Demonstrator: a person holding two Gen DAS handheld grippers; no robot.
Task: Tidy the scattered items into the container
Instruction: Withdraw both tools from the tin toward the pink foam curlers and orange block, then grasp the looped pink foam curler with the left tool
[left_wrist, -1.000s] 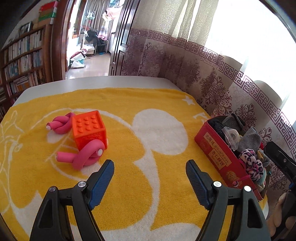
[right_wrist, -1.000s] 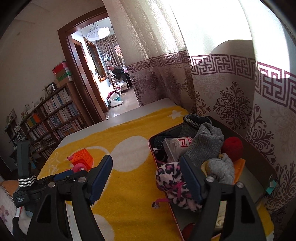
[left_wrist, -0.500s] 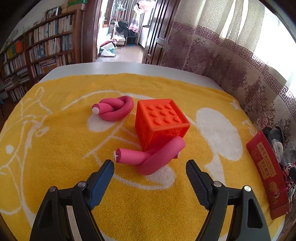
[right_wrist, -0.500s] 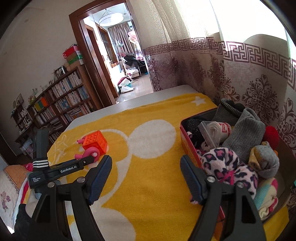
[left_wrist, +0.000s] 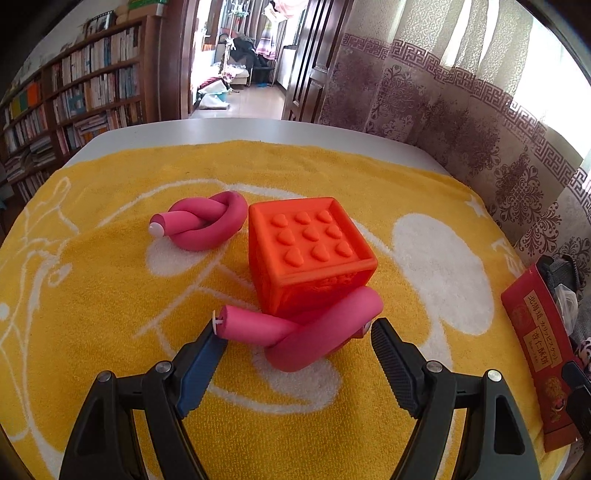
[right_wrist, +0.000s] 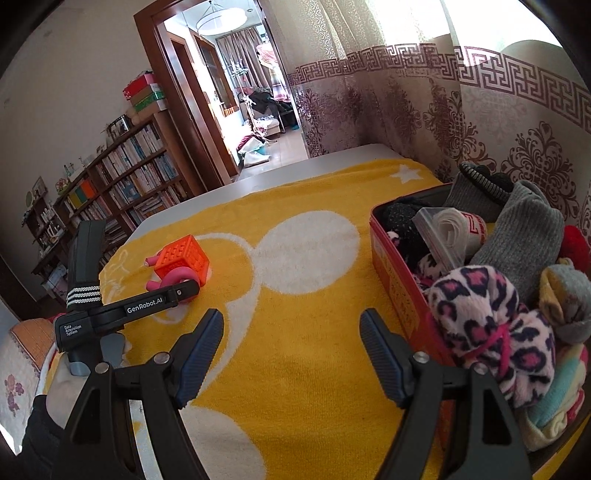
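Observation:
A knotted pink foam roller (left_wrist: 306, 334) leans against the front of an orange studded cube (left_wrist: 310, 254) on the yellow towel. My left gripper (left_wrist: 297, 336) is open, low over the towel, its fingertips on either side of this roller without pressing it. A second pink knotted roller (left_wrist: 201, 225) lies behind and to the left of the cube. The red box (right_wrist: 393, 273) at the right is piled with rolled socks. My right gripper (right_wrist: 291, 326) hangs open and empty over the bare towel left of the box. From there I see the left gripper (right_wrist: 184, 291) beside the cube (right_wrist: 183, 258).
The yellow and white towel (right_wrist: 295, 350) covers a white table; its far edge (left_wrist: 258, 127) is bare. A patterned curtain hangs close behind the box. The red box (left_wrist: 535, 350) sits at the table's right edge. A sleeve (right_wrist: 40, 435) holds the left gripper's handle.
The left gripper swung left from the box and sank toward the cube, so the near pink roller now lies between its fingertips. The right gripper dropped and turned left, away from the box.

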